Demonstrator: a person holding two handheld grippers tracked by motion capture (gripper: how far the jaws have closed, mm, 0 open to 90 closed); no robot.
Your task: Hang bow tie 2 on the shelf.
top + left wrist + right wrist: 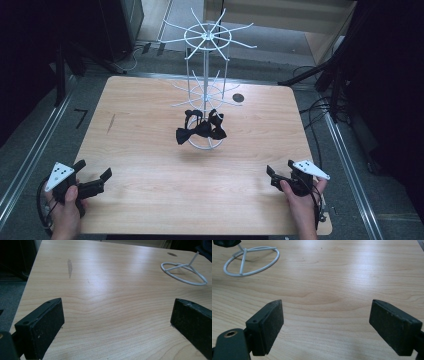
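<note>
A white wire display stand [206, 75] rises from the middle of the wooden table [150, 150]. Black bow ties [200, 129] hang from its lowest arms, just above its ring base [207, 145]. My left gripper [93, 174] rests near the table's front left corner, open with nothing between its jaws. My right gripper [280, 168] sits near the front right corner, also open and empty. In the left gripper view the ring base [183, 273] lies far right; in the right gripper view the ring base [252, 261] lies at the upper left. Both grippers are well apart from the stand.
A small dark round hole [238, 97] marks the tabletop behind the stand. A faint dark smear [69, 267] shows on the wood at the left. Metal rails [30, 150] and dark equipment with cables [320, 110] flank the table.
</note>
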